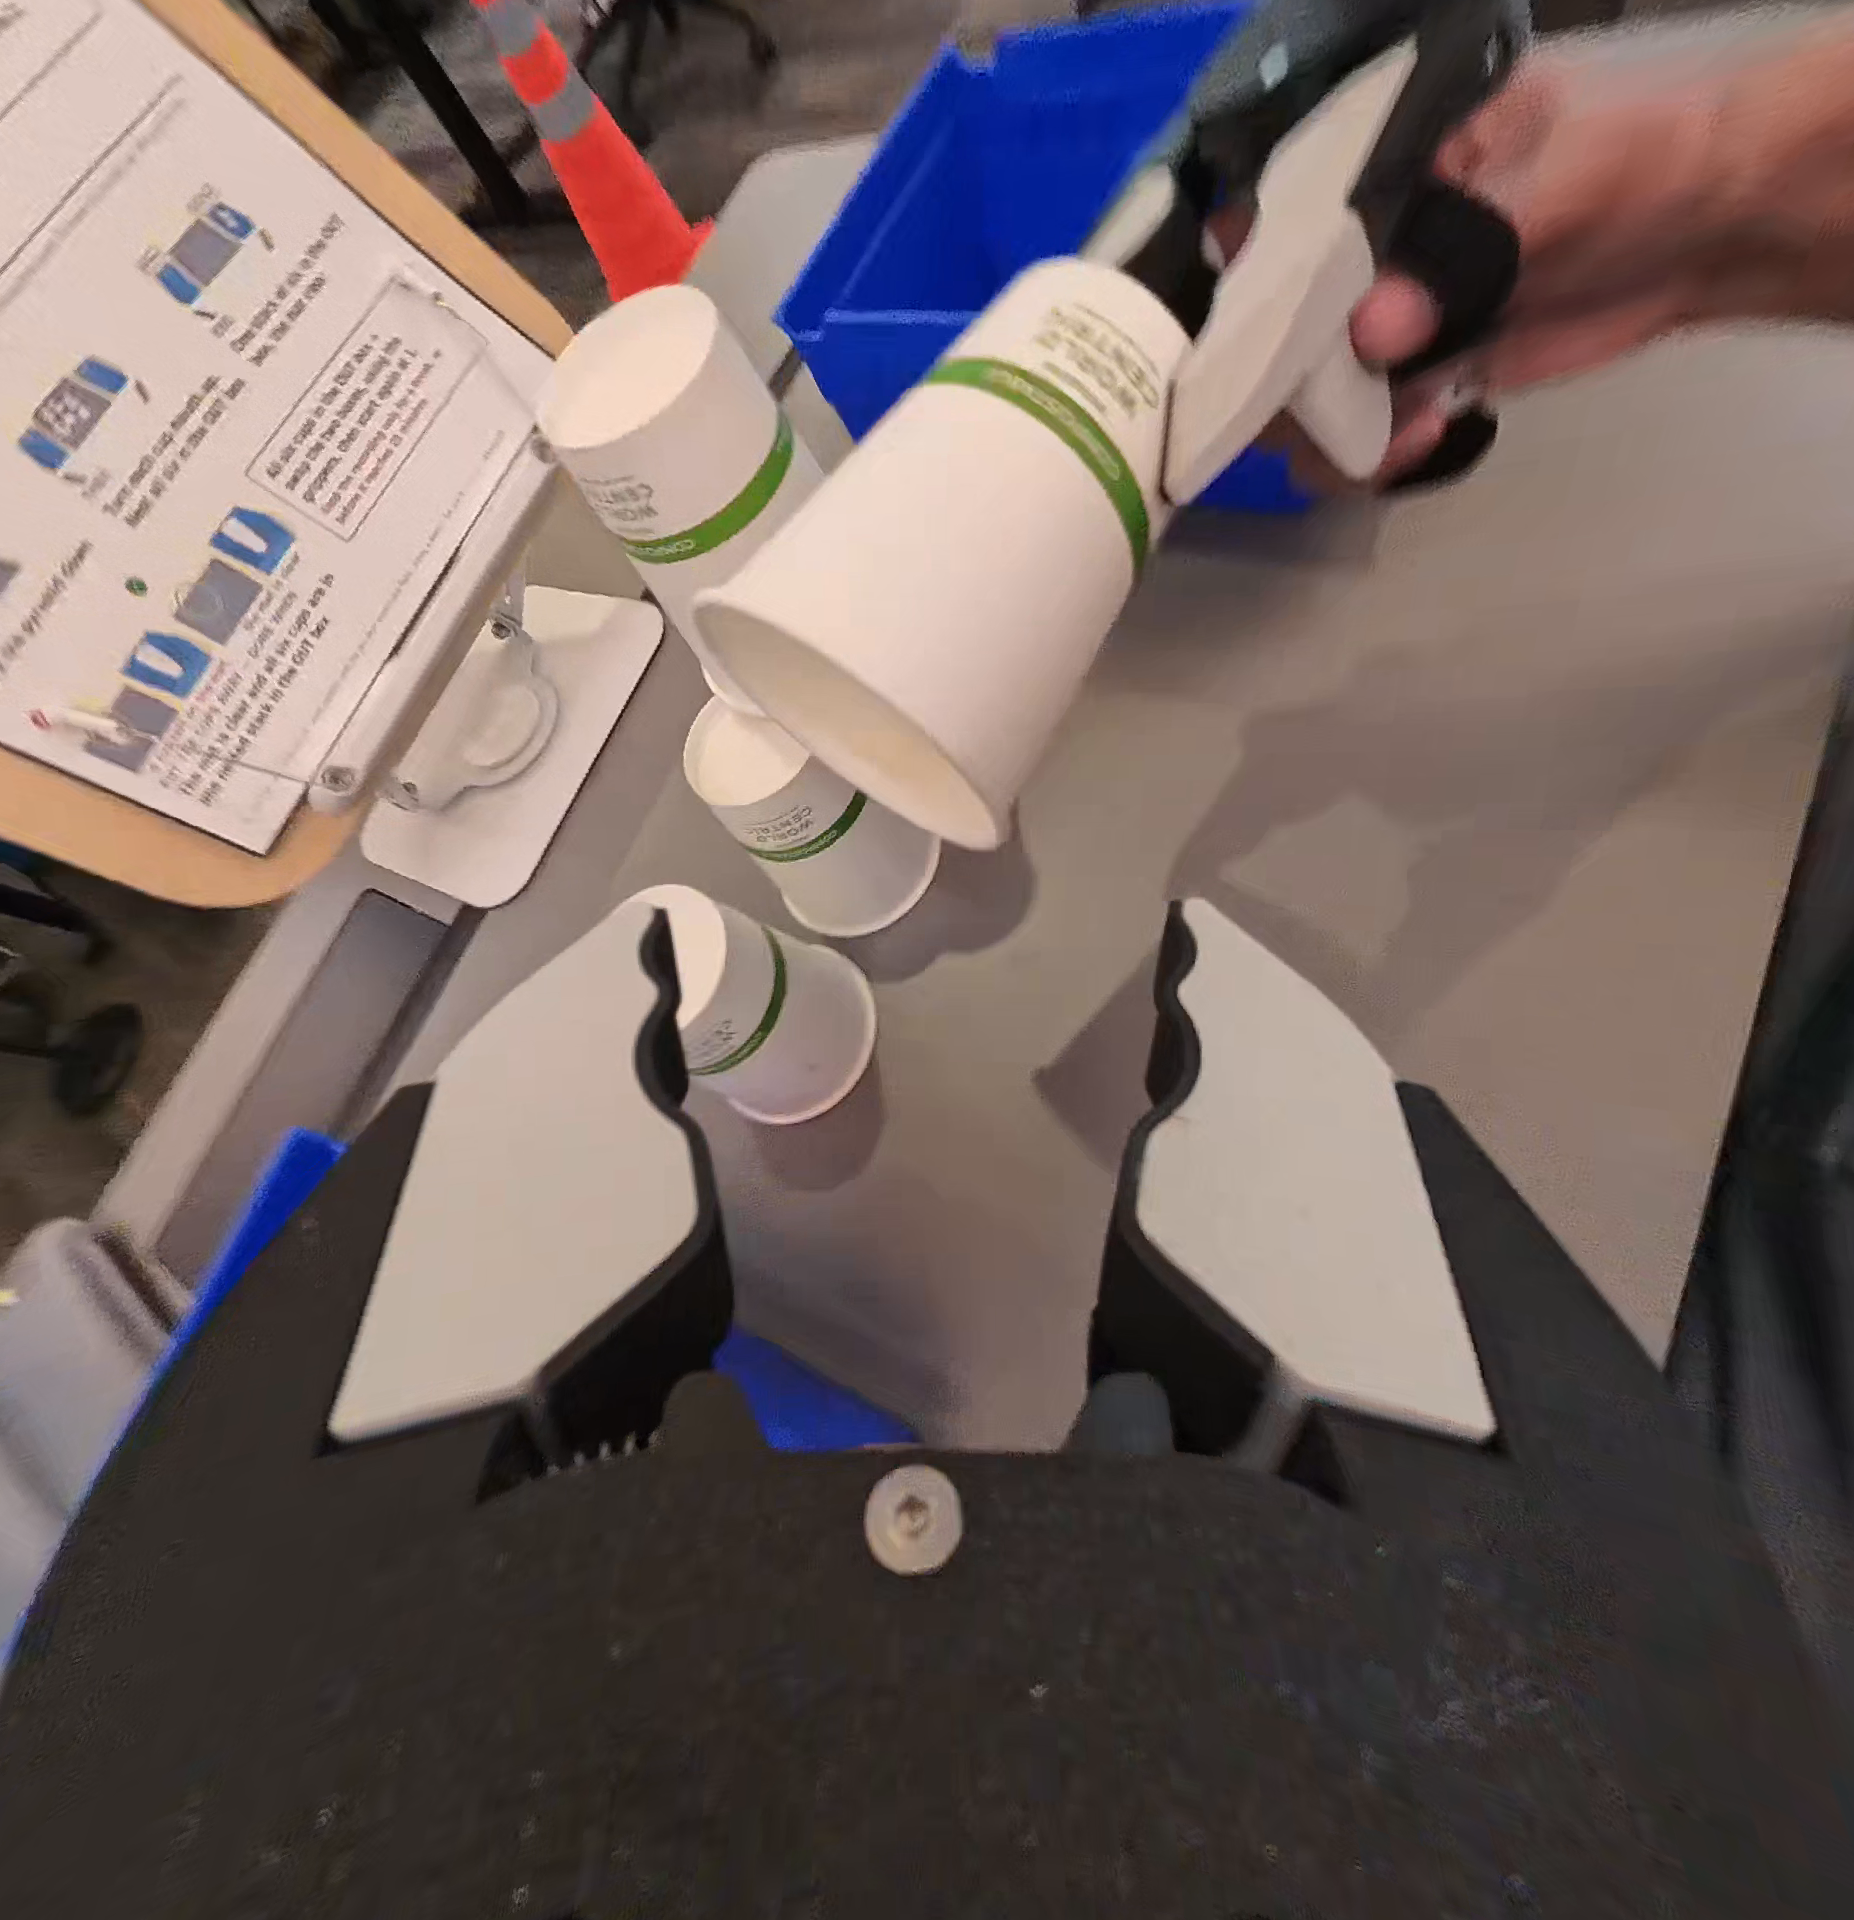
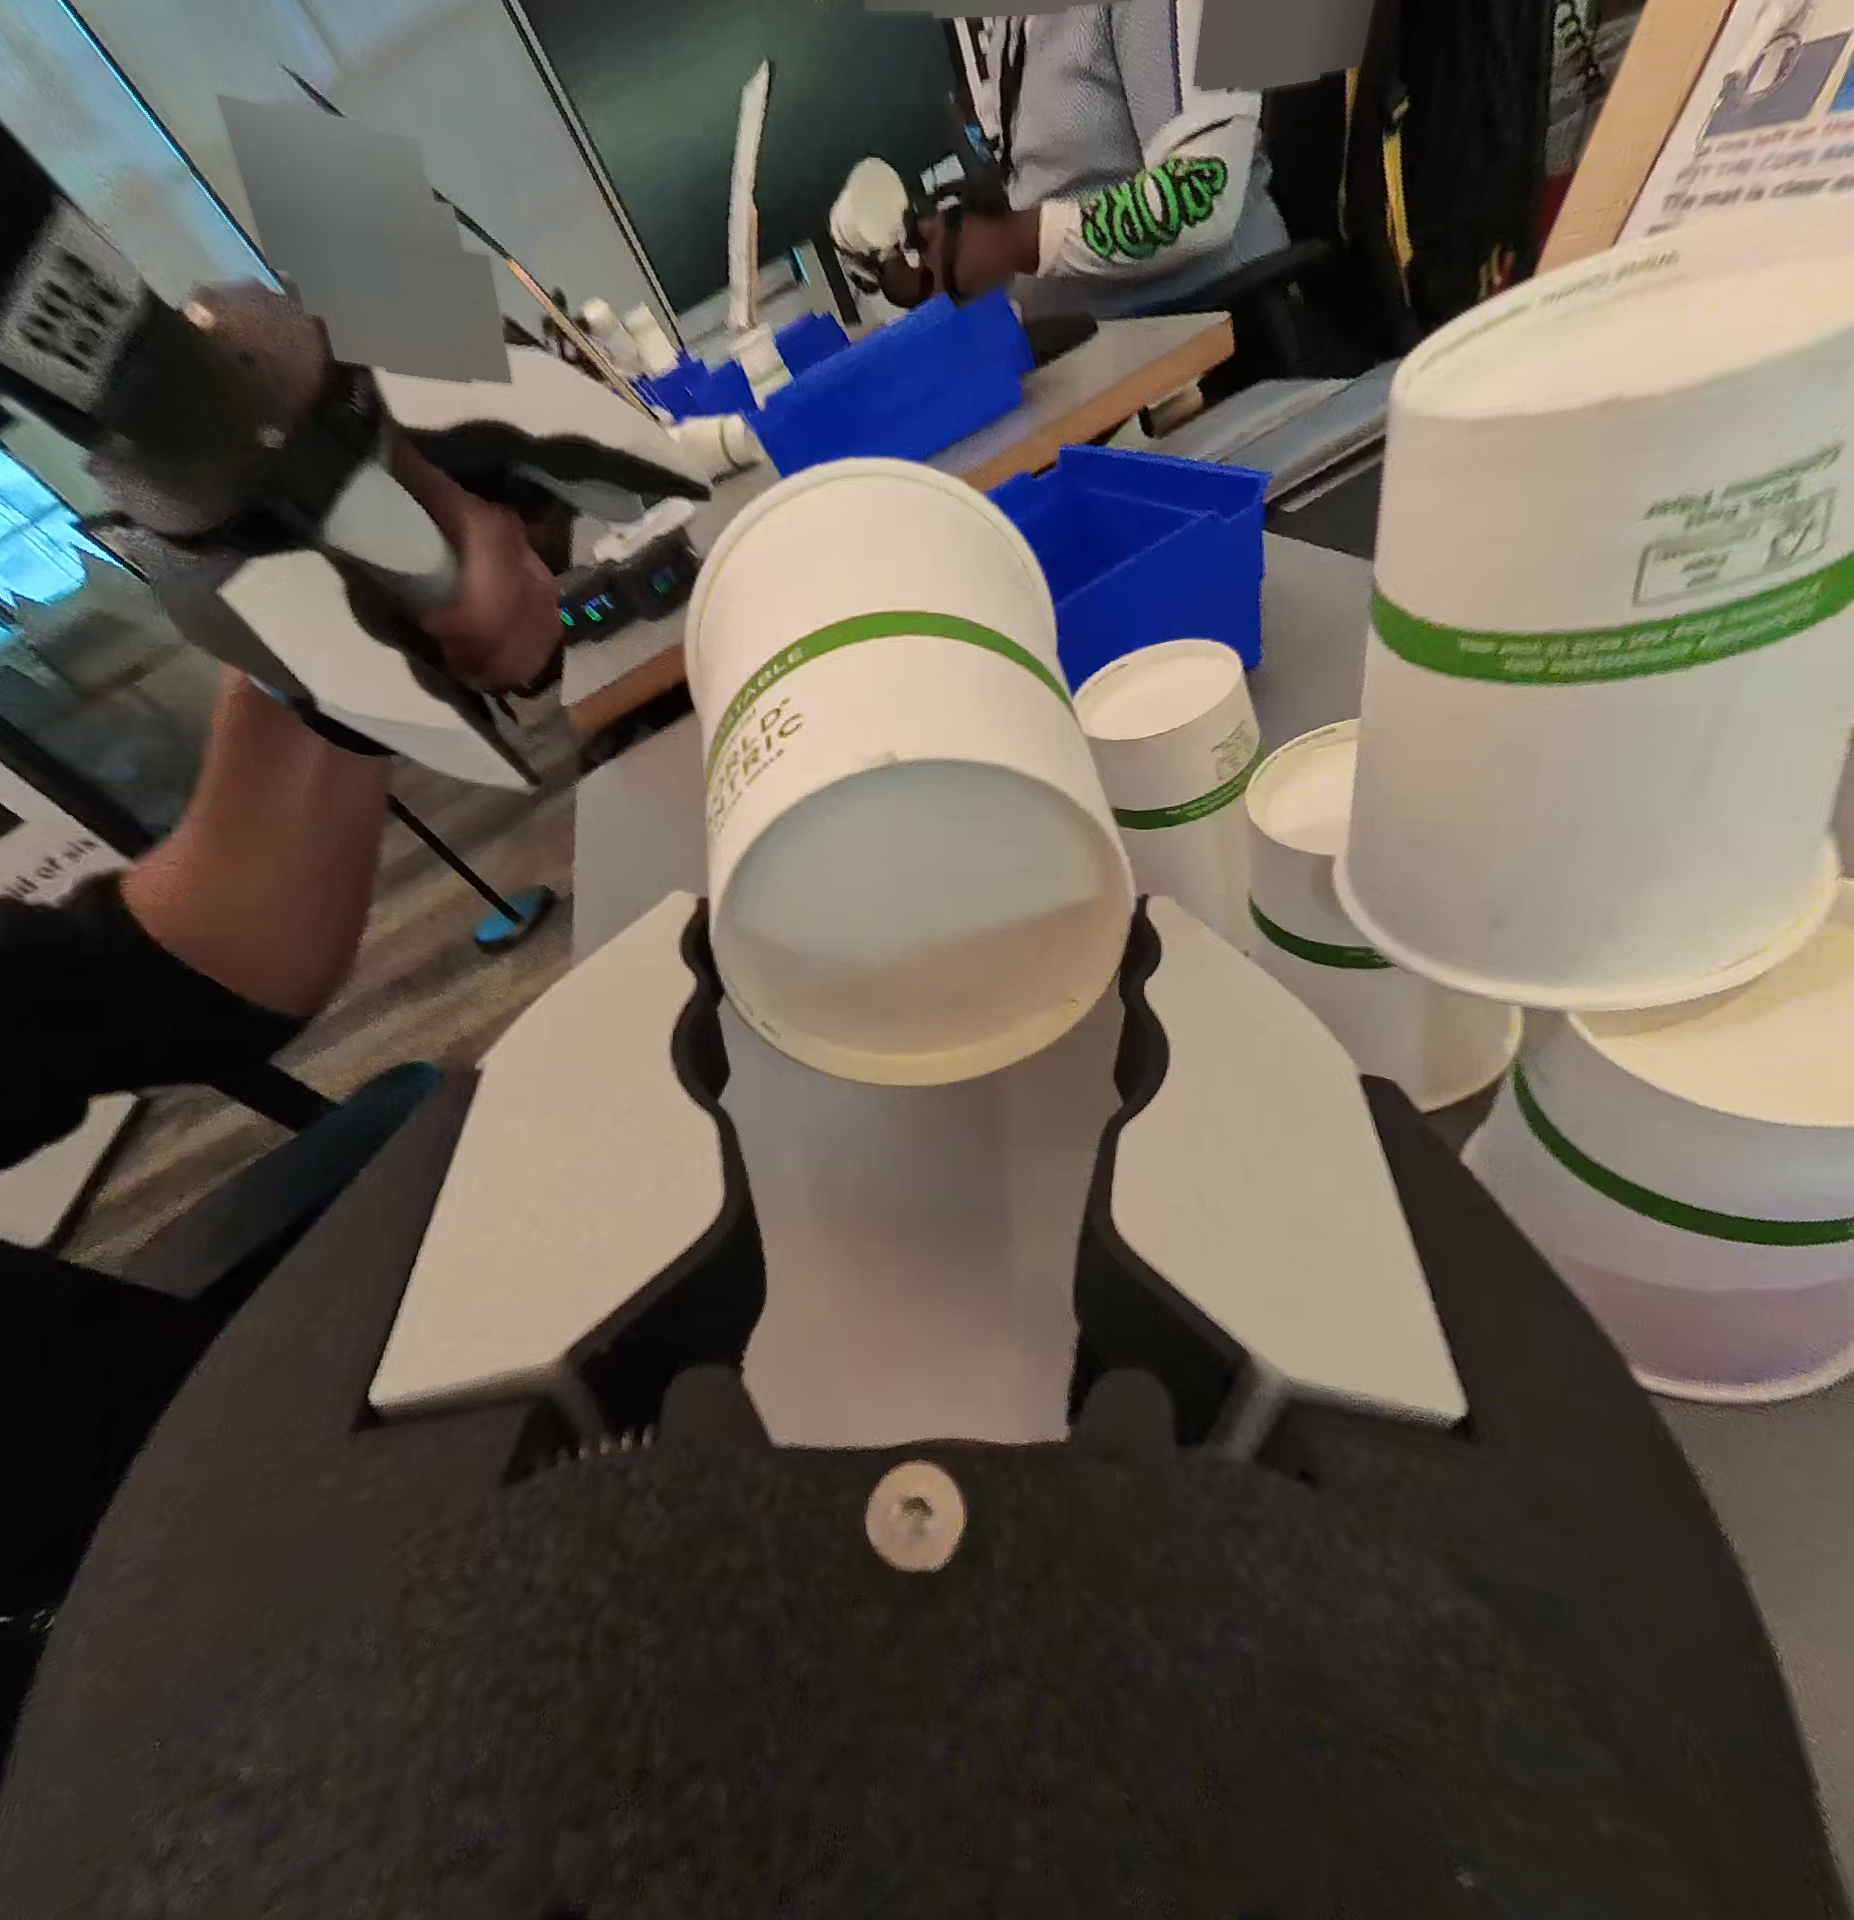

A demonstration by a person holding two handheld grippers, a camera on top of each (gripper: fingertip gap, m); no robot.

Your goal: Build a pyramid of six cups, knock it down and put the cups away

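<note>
Right hand-held gripper (image 2: 918, 961) clamps 1 white green-banded paper cup (image 2: 902, 790) by its base, tilted in air above the grey bench (image 1: 1422, 831), near the blue bin (image 1: 964, 208). Left hand-held gripper (image 1: 918, 997) wide open, empty. 3 upside-down cups (image 1: 809, 842) beside the held cup.

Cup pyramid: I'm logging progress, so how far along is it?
Done: three upturned cups form the base row, and one second-tier cup sits tilted on them. In hand: the right claw grips a fifth cup; the left claw is open. Left: place it, add a top cup, knock down, put away.
</note>
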